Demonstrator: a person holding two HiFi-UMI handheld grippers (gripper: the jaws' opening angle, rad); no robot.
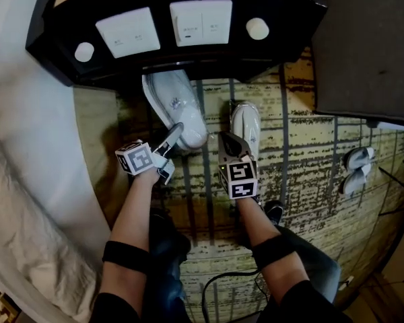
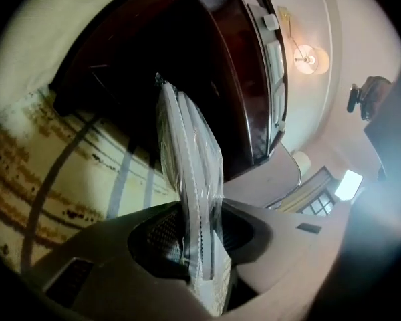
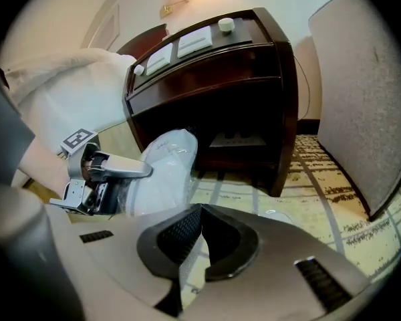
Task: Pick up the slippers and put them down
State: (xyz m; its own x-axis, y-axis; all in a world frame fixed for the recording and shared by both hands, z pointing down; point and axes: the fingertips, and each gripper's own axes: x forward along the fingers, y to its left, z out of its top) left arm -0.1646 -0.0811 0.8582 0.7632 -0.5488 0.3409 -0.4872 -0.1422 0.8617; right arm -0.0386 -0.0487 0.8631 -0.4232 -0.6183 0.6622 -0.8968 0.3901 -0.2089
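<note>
One dark nightstand (image 1: pixel 188 52) stands on patterned carpet (image 1: pixel 310 167). Just in front of the nightstand, the larger slipper pack (image 1: pixel 178 110) is clamped edge-on between the left gripper's (image 1: pixel 177 132) jaws. Right of it, still before the nightstand, the smaller slipper pack (image 1: pixel 246 123) is pinched by its thin wrapper in the right gripper (image 1: pixel 227 138), whose jaws are fully together.

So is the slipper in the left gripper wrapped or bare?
Wrapped. Shiny, crinkled clear plastic covers the slipper clamped in the left gripper.
</note>
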